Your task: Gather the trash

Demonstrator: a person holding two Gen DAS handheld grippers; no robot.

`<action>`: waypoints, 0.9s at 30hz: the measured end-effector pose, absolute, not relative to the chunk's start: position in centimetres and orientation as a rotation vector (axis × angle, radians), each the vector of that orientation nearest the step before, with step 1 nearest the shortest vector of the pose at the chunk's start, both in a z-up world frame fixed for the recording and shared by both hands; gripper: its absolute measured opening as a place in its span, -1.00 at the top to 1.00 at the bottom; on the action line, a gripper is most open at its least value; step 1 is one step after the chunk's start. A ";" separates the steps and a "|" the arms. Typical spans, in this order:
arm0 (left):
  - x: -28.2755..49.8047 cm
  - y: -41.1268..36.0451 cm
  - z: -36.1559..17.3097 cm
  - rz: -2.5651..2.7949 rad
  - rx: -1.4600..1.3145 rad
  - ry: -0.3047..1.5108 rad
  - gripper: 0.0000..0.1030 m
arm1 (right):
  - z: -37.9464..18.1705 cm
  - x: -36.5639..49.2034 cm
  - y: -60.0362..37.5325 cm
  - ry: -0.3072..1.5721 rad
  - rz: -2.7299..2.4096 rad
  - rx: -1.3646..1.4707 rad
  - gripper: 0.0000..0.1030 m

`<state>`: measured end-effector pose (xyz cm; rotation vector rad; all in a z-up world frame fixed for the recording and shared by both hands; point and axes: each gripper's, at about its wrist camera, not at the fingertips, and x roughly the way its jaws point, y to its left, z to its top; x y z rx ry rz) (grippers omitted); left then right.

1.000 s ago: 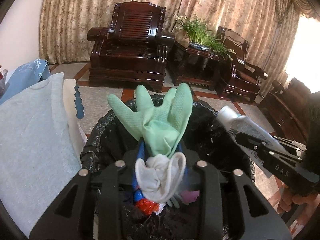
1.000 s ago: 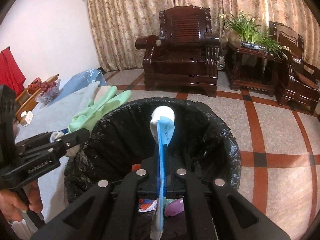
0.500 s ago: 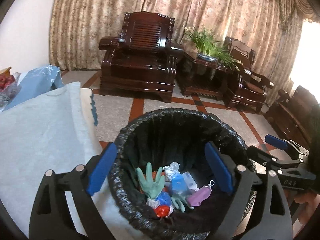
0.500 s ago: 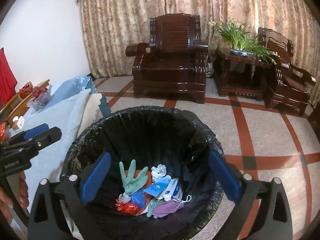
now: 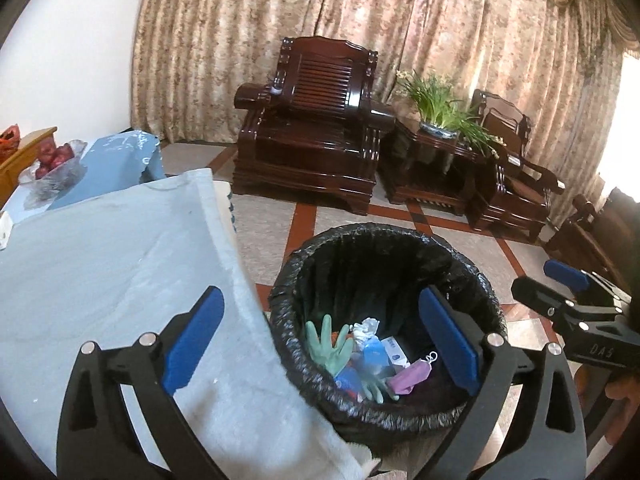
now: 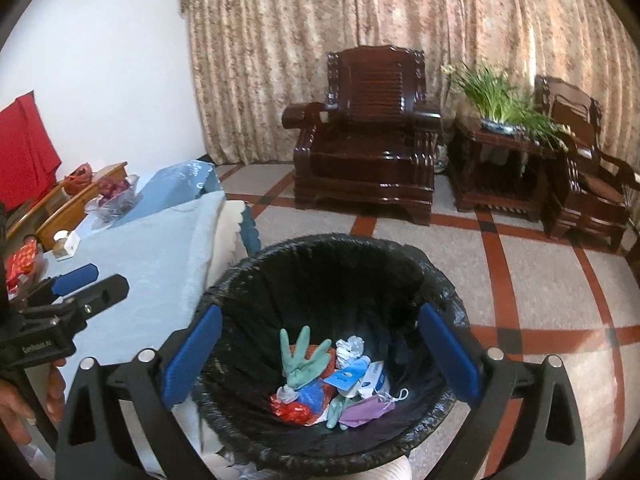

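Note:
A bin with a black liner (image 5: 384, 233) (image 6: 340, 240) stands on the floor beside the table. At its bottom lie a green rubber glove (image 5: 328, 344) (image 6: 300, 360), a blue-and-white tube (image 6: 346, 376), a crumpled tissue (image 5: 366, 328), a purple mask (image 5: 412, 376) (image 6: 368, 406) and other scraps. My left gripper (image 5: 319, 292) hangs above the bin's left rim, its jaws opening, with nothing between them. Over the bin, my right gripper (image 6: 320, 309) is open and holds nothing. Each gripper also shows in the other's view, the right gripper (image 5: 540, 280) and the left gripper (image 6: 100, 280).
A table under a light blue cloth (image 5: 120, 260) (image 6: 152, 248) touches the bin's left side and carries a bowl of fruit (image 5: 52, 160). Dark wooden armchairs (image 5: 316, 128) and a plant stand (image 5: 436, 140) line the curtained far wall. Tiled floor (image 6: 540, 280) stretches to the right.
Both grippers opened and dropped their loads: the green glove left my left gripper, the tube my right. Both now lie in the bin. Both grippers rose, and the left one shifted towards the table.

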<state>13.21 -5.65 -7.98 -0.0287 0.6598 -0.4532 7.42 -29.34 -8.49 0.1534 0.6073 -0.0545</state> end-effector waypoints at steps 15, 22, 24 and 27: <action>9.6 -2.8 -3.5 -0.384 -0.016 0.589 -0.89 | -4.3 5.2 -25.6 0.530 0.014 0.093 -0.88; 9.0 -2.5 -2.7 -0.382 -0.014 0.582 -0.89 | -3.2 4.9 -25.0 0.514 0.035 0.082 -0.88; 8.8 -2.3 -2.3 -0.382 -0.018 0.576 -0.89 | -3.1 4.7 -24.8 0.508 0.040 0.076 -0.88; 8.7 -2.0 -1.7 -0.379 -0.022 0.570 -0.89 | -2.8 4.5 -24.5 0.501 0.046 0.071 -0.88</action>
